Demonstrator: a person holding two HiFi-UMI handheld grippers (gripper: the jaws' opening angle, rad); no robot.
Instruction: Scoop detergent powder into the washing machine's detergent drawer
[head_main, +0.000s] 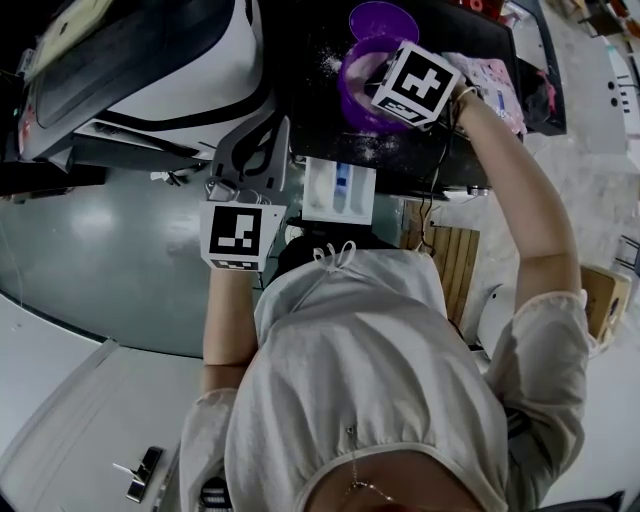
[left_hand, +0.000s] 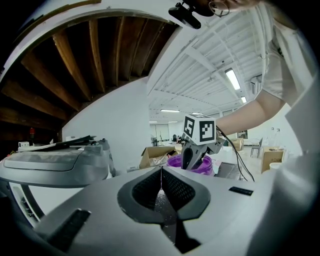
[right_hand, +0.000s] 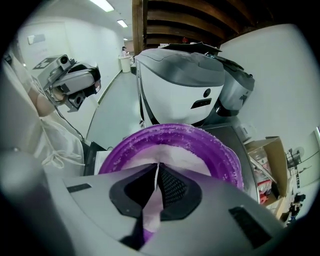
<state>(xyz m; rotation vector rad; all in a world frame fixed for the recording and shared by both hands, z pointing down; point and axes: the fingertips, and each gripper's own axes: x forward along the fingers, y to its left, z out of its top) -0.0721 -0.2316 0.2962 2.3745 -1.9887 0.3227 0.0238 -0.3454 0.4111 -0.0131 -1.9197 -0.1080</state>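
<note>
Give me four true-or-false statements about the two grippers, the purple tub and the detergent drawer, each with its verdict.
1. The left gripper has its jaws together with nothing between them. True.
2. The purple tub is empty. False: it holds white powder.
3. The right gripper is above the purple tub. True.
4. The detergent drawer is pushed shut. False: it stands pulled out, its compartments showing from above.

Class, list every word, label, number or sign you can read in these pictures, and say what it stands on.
No text here can be read.
Left marker cube and right marker cube: black-and-white square patterns, no letters.
Washing machine, front mark: too small to read.
Wall sign: blurred.
</note>
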